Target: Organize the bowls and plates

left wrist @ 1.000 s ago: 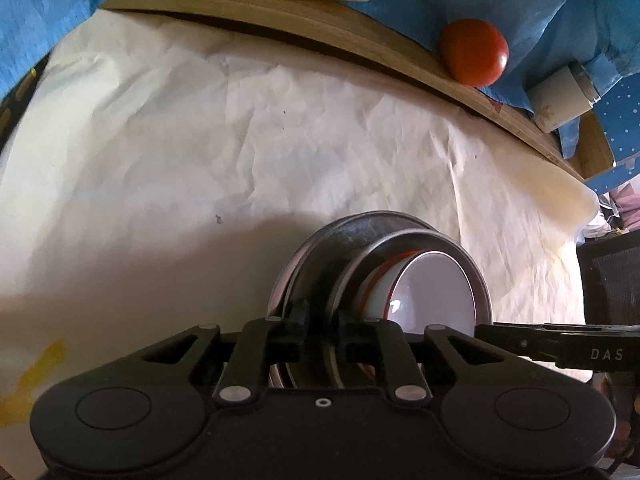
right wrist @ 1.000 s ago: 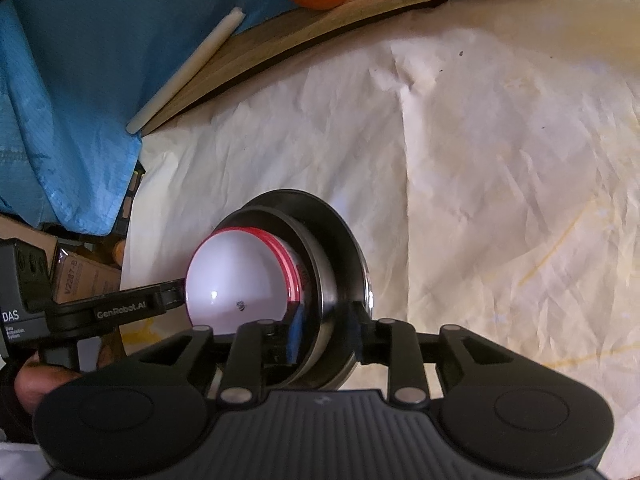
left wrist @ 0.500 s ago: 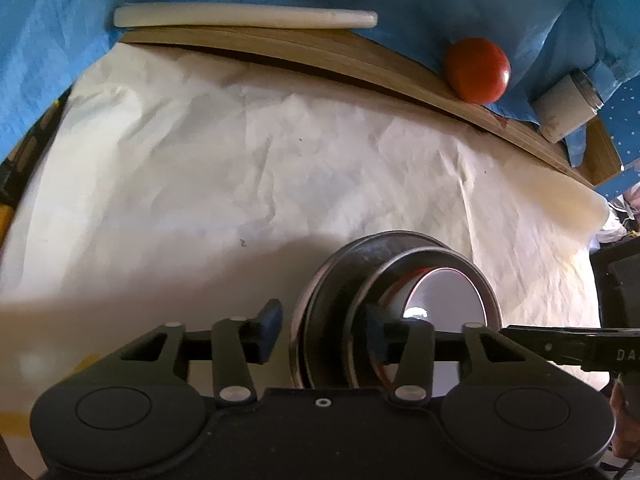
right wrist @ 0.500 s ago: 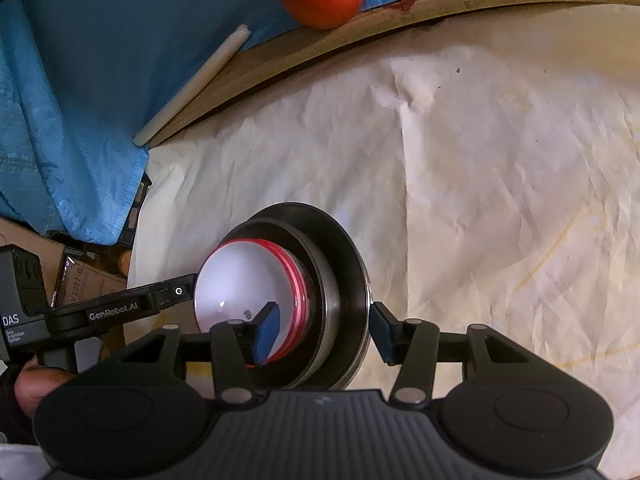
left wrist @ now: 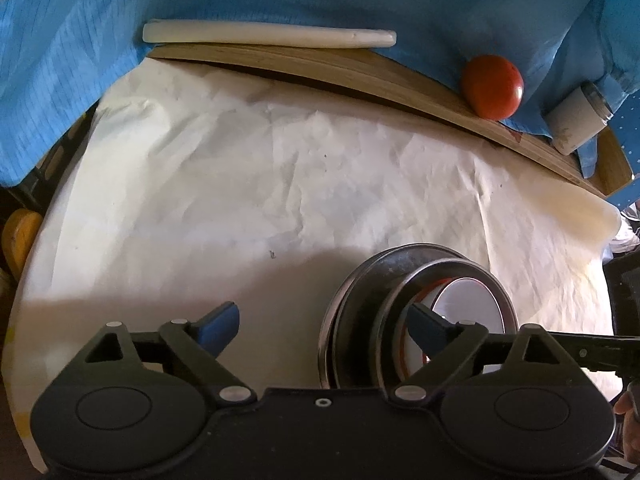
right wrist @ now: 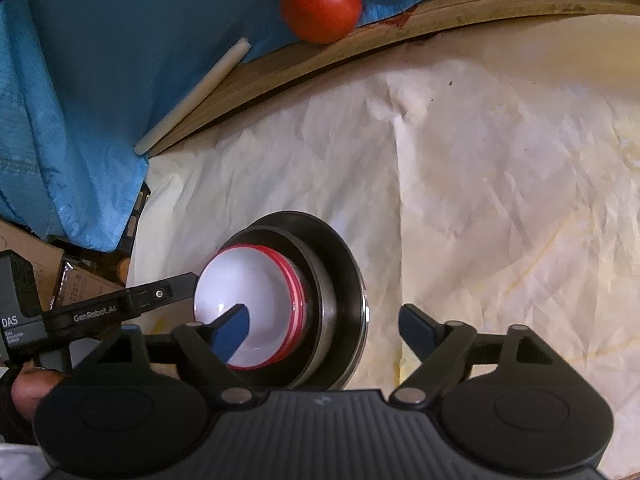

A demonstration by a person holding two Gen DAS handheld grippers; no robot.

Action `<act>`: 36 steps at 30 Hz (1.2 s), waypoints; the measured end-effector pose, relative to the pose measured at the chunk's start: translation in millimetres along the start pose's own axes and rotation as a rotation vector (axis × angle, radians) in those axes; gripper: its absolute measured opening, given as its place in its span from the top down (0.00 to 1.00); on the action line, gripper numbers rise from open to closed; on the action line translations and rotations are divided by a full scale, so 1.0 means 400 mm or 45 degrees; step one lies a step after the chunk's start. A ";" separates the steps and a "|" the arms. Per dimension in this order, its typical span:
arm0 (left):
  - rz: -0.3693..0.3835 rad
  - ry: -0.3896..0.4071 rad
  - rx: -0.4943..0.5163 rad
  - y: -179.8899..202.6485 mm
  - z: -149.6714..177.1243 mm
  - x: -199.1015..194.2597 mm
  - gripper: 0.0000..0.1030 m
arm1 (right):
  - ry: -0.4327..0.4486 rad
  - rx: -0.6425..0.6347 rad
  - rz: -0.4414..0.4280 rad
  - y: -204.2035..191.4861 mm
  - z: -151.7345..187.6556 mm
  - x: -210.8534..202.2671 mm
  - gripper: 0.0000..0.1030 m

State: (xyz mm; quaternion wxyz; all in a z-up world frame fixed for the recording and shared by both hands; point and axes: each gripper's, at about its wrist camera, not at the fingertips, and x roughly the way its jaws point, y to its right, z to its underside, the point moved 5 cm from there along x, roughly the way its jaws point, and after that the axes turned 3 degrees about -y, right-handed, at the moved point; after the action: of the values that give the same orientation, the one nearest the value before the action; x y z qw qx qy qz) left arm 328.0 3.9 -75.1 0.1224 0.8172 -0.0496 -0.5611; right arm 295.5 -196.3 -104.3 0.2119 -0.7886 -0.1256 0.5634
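Both grippers let go of the stacked dishes.

The left gripper (left wrist: 322, 326) and right gripper (right wrist: 324, 326) point down, low in each frame. Their fingers (left wrist: 218, 324) are far apart and opening, pressing on nothing. The bowl (right wrist: 244, 304) sits in the metal plates (right wrist: 340, 280), between them, on the papered tabletop (left wrist: 280, 184).

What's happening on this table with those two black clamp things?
A person holds two grippers over a stack of dishes: a white bowl nested in metal ones on the paper. The left gripper and right gripper straddle its opposite rims, jaws opening, pads clear. A tomato sits at the back.
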 end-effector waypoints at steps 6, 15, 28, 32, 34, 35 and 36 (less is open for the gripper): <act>0.011 0.048 -0.009 -0.003 -0.005 -0.003 0.02 | 0.056 0.009 0.009 0.011 0.004 -0.013 0.03; 0.031 0.071 0.048 0.007 -0.013 -0.018 0.01 | 0.120 0.003 0.020 0.003 0.005 -0.025 0.00; 0.030 0.164 0.148 -0.005 -0.022 -0.043 0.01 | 0.332 -0.136 0.121 -0.028 0.029 -0.047 0.00; 0.018 0.187 0.144 -0.014 -0.021 -0.044 0.01 | 0.347 -0.155 0.202 -0.030 0.048 -0.051 0.00; 0.016 0.205 0.151 -0.016 -0.018 -0.048 0.01 | 0.379 -0.178 0.228 -0.030 0.055 -0.057 0.00; 0.012 0.220 0.157 -0.016 -0.017 -0.050 0.01 | 0.396 -0.192 0.244 -0.032 0.057 -0.061 0.00; 0.010 0.233 0.164 -0.015 -0.015 -0.052 0.01 | 0.409 -0.204 0.259 -0.034 0.058 -0.063 0.00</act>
State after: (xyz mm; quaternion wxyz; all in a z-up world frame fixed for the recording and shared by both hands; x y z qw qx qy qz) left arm 325.8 15.1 -55.7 0.0758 0.8709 -0.0772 -0.4794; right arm 265.8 -190.9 -83.1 0.1078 -0.8913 -0.0543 0.4370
